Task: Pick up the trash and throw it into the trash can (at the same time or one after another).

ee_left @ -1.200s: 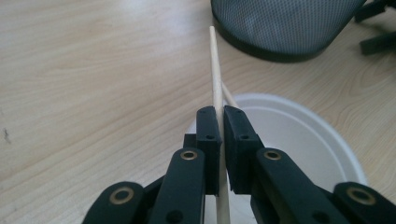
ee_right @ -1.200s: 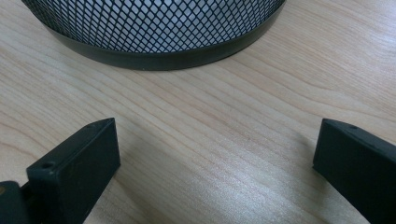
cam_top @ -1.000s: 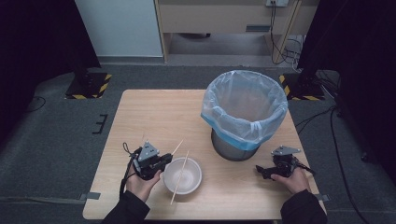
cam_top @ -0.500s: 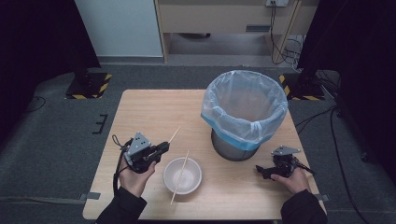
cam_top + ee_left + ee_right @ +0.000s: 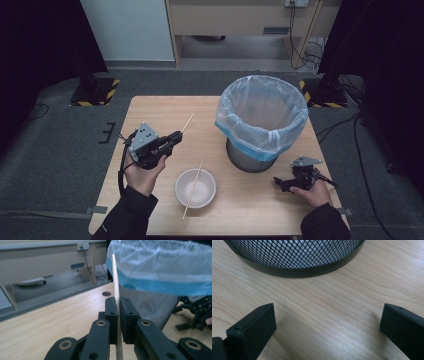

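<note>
Our left tool (image 5: pixel 176 136) is clamped on one chopstick (image 5: pixel 115 287), lifted off the tabletop (image 5: pixel 165 112); next we carry it over the lined bin (image 5: pixel 262 120) ahead, while our right tool (image 5: pixel 278 184) rests with jaws apart.

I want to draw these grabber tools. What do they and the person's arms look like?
Both grippers, left and right, are black, each topped with a grey three-cornered plate dotted with small holes. Their blocky fingers have brass-ringed pivots. A black cable trails from the left one. The person wears dark sleeves.

My left gripper (image 5: pixel 172 140) pinches one chopstick (image 5: pixel 187 122); the bowl (image 5: pixel 195 188) lies below-right of it, the bin (image 5: pixel 261 122) further right, behind my right gripper (image 5: pixel 280 184).
</note>
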### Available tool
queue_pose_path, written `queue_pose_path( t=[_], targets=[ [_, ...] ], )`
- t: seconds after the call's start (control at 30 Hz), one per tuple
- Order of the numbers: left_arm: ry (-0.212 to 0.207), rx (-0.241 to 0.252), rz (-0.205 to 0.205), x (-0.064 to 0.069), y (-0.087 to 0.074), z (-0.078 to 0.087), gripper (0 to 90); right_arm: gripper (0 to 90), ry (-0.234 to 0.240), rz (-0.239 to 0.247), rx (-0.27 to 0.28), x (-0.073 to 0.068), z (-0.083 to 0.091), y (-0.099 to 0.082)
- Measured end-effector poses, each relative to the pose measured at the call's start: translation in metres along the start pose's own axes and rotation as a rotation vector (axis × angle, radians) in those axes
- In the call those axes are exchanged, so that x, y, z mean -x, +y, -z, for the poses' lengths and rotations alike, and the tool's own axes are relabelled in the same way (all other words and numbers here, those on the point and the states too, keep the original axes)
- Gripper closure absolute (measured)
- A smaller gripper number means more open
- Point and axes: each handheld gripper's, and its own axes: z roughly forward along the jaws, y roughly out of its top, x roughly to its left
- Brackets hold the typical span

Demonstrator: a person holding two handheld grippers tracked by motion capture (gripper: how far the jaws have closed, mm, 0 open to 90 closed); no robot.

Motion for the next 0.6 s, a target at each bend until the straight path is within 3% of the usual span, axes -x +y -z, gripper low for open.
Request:
queue_pose_path(
  t=[0.43,0.6],
  targets=[
    [-0.024,0.112,-0.046,0.015,0.061,-0.009,85.1,0.8,0.0,0.0,0.0,0.0,0.0,0.0],
    [-0.027,0.139,-0.07,0.019,0.076,-0.015,85.1,0.8,0.0,0.0,0.0,0.0,0.0,0.0]
  ],
)
